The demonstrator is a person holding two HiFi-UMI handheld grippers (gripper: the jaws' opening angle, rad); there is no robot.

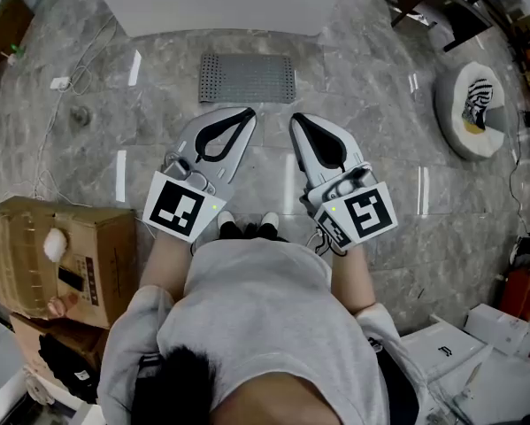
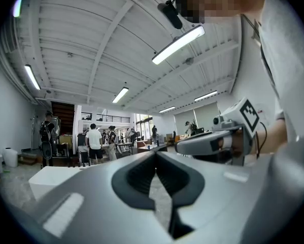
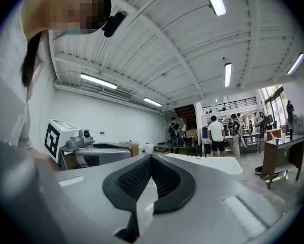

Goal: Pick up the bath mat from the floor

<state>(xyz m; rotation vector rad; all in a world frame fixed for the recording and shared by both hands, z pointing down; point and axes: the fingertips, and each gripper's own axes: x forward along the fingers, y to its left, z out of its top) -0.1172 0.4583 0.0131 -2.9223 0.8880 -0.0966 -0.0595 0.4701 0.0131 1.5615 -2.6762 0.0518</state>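
Empty and pressed together — the left gripper (image 1: 249, 112) and right gripper (image 1: 295, 118) should spread before dipping to the near edge of the bath mat (image 1: 247, 78).

Grey bath mat (image 1: 247, 78) on tiled floor (image 1: 388, 158)

Grey dotted bath mat (image 1: 247, 78) (marbled floor (image 1: 96, 149))

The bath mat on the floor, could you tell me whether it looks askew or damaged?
Nothing stands out: the grey bath mat lies flat and roughly square to the white platform beyond it, with no visible folds or tears.
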